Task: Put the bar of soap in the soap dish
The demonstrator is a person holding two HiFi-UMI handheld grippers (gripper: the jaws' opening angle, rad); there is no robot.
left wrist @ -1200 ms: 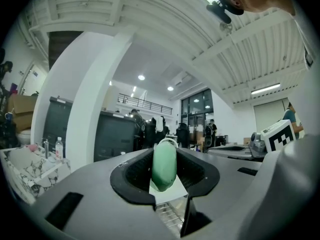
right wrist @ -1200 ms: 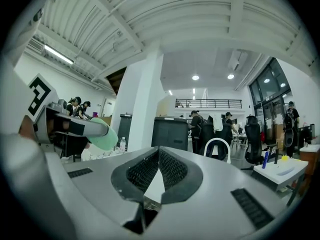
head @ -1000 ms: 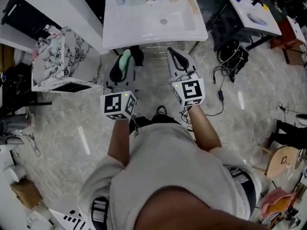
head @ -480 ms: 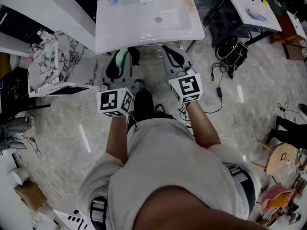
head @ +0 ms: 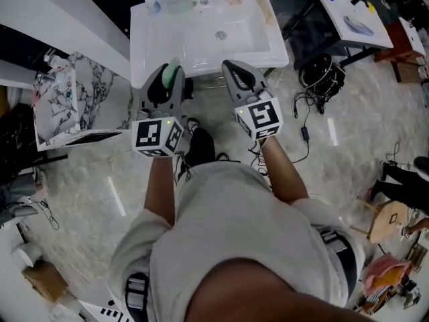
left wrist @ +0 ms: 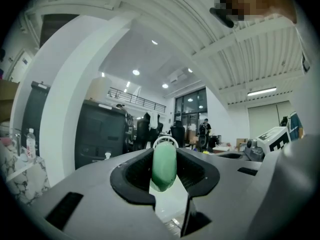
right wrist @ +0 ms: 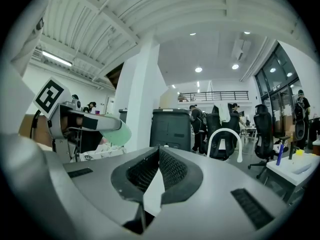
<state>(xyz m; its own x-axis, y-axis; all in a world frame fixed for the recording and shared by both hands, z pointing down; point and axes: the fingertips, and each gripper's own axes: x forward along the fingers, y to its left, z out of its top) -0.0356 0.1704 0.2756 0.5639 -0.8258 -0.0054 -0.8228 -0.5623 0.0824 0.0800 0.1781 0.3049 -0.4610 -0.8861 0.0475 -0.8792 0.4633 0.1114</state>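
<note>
Left tongs grip the green bar of soap upright, jaws half spread; right tongs shut, empty, just beside; washbasin ahead of both; soap dish at its far rim, near a pump bottle.

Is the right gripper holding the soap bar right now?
No, the right gripper has its jaws closed together on nothing, while the green soap bar is clamped in the left gripper.
</note>
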